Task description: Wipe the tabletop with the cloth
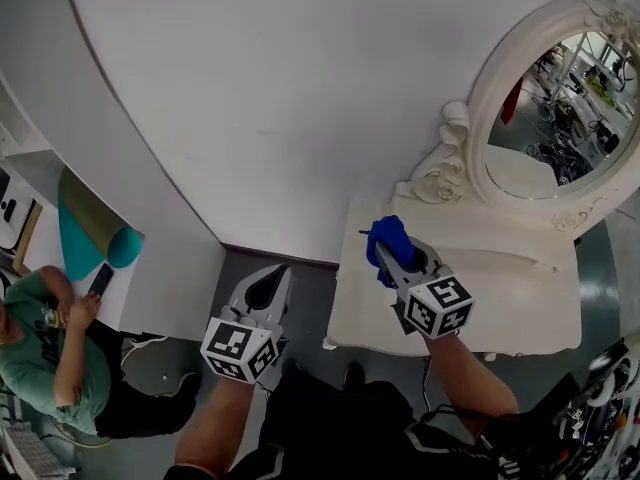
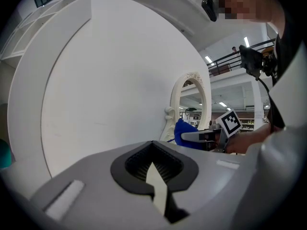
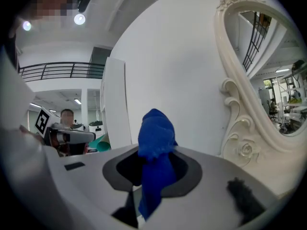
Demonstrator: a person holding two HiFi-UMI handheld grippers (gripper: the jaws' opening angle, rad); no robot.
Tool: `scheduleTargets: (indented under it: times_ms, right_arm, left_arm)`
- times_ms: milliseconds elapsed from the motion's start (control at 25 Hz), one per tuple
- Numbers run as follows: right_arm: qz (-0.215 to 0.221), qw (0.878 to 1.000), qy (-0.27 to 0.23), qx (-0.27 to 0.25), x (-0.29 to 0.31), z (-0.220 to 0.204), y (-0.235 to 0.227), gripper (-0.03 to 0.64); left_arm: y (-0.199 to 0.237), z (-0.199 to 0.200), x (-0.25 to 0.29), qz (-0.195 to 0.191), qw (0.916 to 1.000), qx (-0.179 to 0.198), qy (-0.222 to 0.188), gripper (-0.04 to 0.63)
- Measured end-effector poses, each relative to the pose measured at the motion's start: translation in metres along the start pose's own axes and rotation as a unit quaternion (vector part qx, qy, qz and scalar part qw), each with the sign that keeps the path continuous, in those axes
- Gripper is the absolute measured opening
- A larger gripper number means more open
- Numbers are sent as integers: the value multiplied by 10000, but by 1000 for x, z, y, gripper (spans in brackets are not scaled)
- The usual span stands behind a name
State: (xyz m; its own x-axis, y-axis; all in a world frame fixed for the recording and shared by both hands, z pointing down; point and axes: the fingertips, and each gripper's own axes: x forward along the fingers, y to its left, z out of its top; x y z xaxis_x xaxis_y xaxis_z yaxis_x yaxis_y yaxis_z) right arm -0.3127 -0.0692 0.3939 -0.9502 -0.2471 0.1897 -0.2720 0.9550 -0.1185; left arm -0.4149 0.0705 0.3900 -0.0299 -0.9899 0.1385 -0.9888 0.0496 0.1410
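While the cloth [image 1: 388, 236] sits bunched in a wad between the jaws of the right gripper [image 1: 398, 263], which are closed tight on it, the main risk is a poor wipe. Only a small blue lump sticks out past the tips. If it is pressed down like this, I judge that hard jaw ends could scrape the tabletop [image 1: 500, 288] before much fabric touches it. Dragging could also tug the cloth free, since the grip takes just a narrow fold. A wide sweep towards the back could knock the carved foot of the mirror [image 1: 478, 98], which stands on the rear of the surface.

At this moment the cloth hovers over the left part of the tabletop, apparently not yet touching it. The left gripper [image 1: 275, 280] has its jaws drawn together on nothing and hangs beside the table, over the grey floor [image 1: 300, 303], so it gives no steadying help.

That surface is pale cream, smooth and bare apart from the mirror. Behind it rises a plain white wall [image 1: 300, 88]. Far to the left a person [image 1: 45, 353] in a green top sits near a teal roll [image 1: 105, 243].
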Motion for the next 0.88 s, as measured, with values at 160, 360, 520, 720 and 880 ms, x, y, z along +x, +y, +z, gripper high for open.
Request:
scheduleTargets:
  times_ms: [160, 360, 520, 720, 880]
  right_arm:
    - [-41, 9992, 369, -148, 28, -28, -13, 97]
    - [-113, 9967, 781, -172, 61, -72, -27, 98]
    - [-222, 9921, 1215, -215, 87, -115, -41, 98]
    - [-303, 9854, 1669, -178, 117, -162, -55, 98]
    - [-393, 9783, 2026, -197, 139, -194, -69, 98]
  left_arm:
    - [13, -23, 16, -37, 9997, 26, 243, 9]
    - [27, -53, 29, -155, 9989, 3, 444, 9]
    - [34, -80, 37, -264, 9979, 10, 584, 9]
    - [44, -115, 46, -265, 9962, -101, 821, 8]
    - [47, -133, 50, -242, 9947, -189, 986, 8]
